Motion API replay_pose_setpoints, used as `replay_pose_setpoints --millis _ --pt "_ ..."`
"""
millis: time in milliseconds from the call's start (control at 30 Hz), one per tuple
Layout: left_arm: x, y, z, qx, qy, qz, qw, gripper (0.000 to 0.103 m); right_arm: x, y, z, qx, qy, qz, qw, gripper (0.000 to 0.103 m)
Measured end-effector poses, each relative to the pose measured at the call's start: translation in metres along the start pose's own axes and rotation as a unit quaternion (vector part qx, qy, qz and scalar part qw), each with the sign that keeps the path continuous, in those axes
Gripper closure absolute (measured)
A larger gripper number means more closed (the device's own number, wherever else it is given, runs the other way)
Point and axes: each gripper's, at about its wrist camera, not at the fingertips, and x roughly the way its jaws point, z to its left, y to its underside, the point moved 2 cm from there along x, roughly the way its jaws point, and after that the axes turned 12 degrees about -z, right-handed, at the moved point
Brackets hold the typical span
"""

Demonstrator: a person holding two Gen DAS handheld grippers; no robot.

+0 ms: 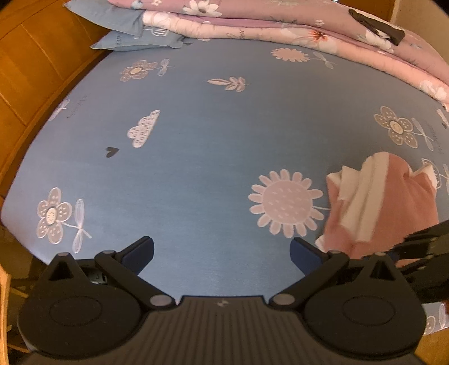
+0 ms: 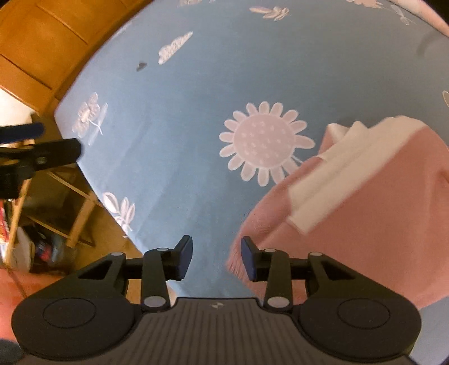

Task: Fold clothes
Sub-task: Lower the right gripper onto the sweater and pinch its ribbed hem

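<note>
A pink garment with white trim [image 1: 384,207] lies bunched on the blue flowered bedsheet [image 1: 202,146], at the right of the left wrist view. My left gripper [image 1: 221,254] hovers open over bare sheet, left of the garment, with nothing between its fingers. The right wrist view has the same garment [image 2: 359,202] filling its right side. There my right gripper [image 2: 216,258] stands partly open above the garment's lower left edge, with only sheet showing in the gap. The right gripper's dark body [image 1: 421,252] also shows at the right edge of the left wrist view.
A folded pink floral quilt [image 1: 280,25] and blue pillows [image 1: 126,31] lie at the far end of the bed. A wooden bed frame [image 1: 33,70] runs along the left. Beyond the bed's near corner stand a wooden stool [image 2: 70,207] and floor clutter [image 2: 42,247].
</note>
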Motion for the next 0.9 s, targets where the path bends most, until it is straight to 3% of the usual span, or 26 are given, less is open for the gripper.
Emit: replay_pose_setpoints --millis 100,200,267,400,533,600,667,733,767,800,833,900 --pt "0.019 0.004 -0.011 -0.005 0.028 0.008 0.9996 0.001 -0.020 0.012 -0.019 -0.004 0.032 -0.010 0.999 0.050" --pt "0.044 0.012 -0.023 -0.014 0.071 0.032 0.9968 0.001 -0.033 0.024 -0.036 -0.004 0.060 -0.008 0.998 0.049" --pt "0.059 0.018 -0.034 0.005 0.085 0.036 0.9957 0.001 -0.037 0.032 -0.045 -0.002 0.075 -0.005 0.997 0.049" --pt "0.078 0.028 -0.060 0.094 0.101 0.053 0.9890 0.004 -0.035 0.049 -0.052 -0.031 0.113 0.002 0.993 0.049" --pt "0.075 0.031 -0.059 0.108 0.102 0.064 0.9869 0.005 -0.017 0.054 -0.029 -0.108 0.110 -0.005 0.988 0.049" --pt "0.072 0.031 -0.050 0.092 0.096 0.074 0.9883 0.005 0.000 0.059 -0.008 -0.160 0.102 -0.006 0.982 0.049" --pt "0.071 0.031 -0.040 0.076 0.088 0.086 0.9894 0.005 0.021 0.064 0.013 -0.218 0.101 -0.004 0.971 0.041" --pt "0.069 0.031 -0.034 0.069 0.083 0.091 0.9900 0.006 0.046 0.073 0.034 -0.299 0.124 -0.001 0.946 0.040" --pt "0.068 0.031 -0.031 0.069 0.082 0.092 0.9900 0.006 0.061 0.080 0.041 -0.350 0.149 0.009 0.925 0.047" --pt "0.068 0.031 -0.029 0.070 0.079 0.091 0.9902 0.006 0.067 0.081 0.042 -0.372 0.162 0.015 0.914 0.083" --pt "0.067 0.030 -0.027 0.071 0.076 0.089 0.9906 0.006 0.072 0.081 0.042 -0.387 0.173 0.020 0.905 0.098" --pt "0.065 0.028 -0.024 0.073 0.077 0.085 0.9907 0.005 0.053 0.058 0.030 -0.357 0.191 -0.007 0.915 0.096"
